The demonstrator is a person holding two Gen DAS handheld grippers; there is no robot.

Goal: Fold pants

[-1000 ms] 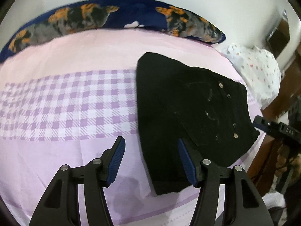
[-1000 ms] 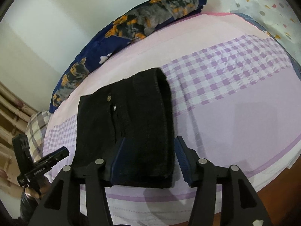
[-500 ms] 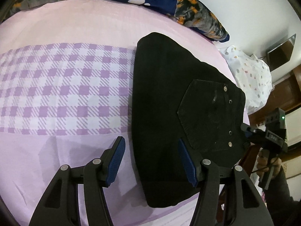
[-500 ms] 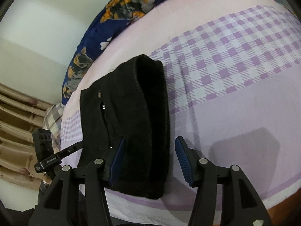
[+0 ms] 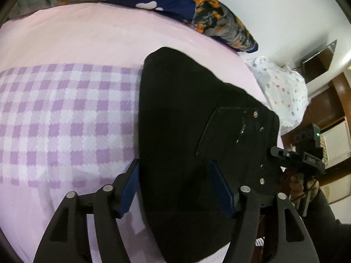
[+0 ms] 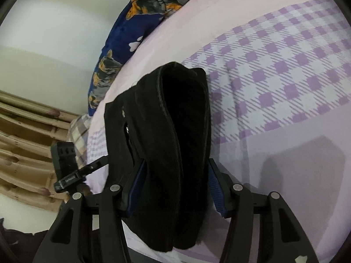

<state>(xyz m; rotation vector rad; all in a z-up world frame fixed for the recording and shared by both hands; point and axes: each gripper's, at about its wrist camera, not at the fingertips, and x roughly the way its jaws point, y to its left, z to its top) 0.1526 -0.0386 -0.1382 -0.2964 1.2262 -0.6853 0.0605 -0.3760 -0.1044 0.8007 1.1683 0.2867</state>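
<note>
left gripper (image 5: 173, 188): jaws are opening right now, blue pads apart, with the near edge of the pants sitting between them; one pad is hanging over the sheet, the other over the black cloth, and neither looks to be pressing on it

right gripper (image 6: 174, 186): pads are standing apart, straddling the thick folded end of the pants; can't really tell if they're brushing the fabric, but they aren't squeezing it

pants (image 5: 188, 131): black, already folded into a chunky bundle, lying directly under and ahead of both grippers, near the edge of the bed; a back pocket with little metal rivets is facing up, off to the right of the left gripper

bedsheet (image 5: 65, 114): pink with a purple checked band, spreading out to the left of the left gripper and past the pants

blanket (image 5: 197, 11): navy, dog print, lying rolled along the far side of the bed against the wall

spotted white cloth (image 5: 283, 92): bunched up at the far right, beyond the pants
</note>
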